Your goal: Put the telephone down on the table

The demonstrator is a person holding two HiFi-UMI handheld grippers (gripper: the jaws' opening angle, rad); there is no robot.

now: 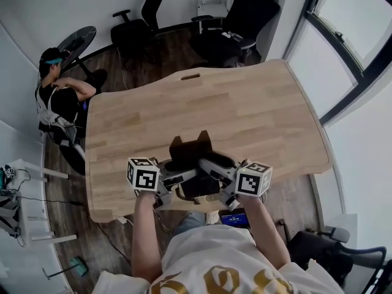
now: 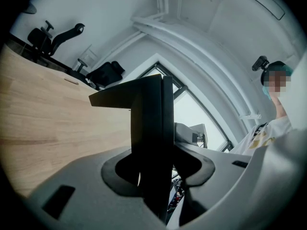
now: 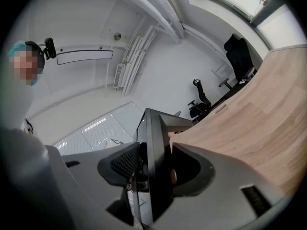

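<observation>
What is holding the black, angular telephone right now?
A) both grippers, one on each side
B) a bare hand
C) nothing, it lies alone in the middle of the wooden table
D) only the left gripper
A: the left gripper and the right gripper each have their jaws closed on the black telephone, by the near edge of the light wooden table.

Black office chairs stand on wooden floor
</observation>
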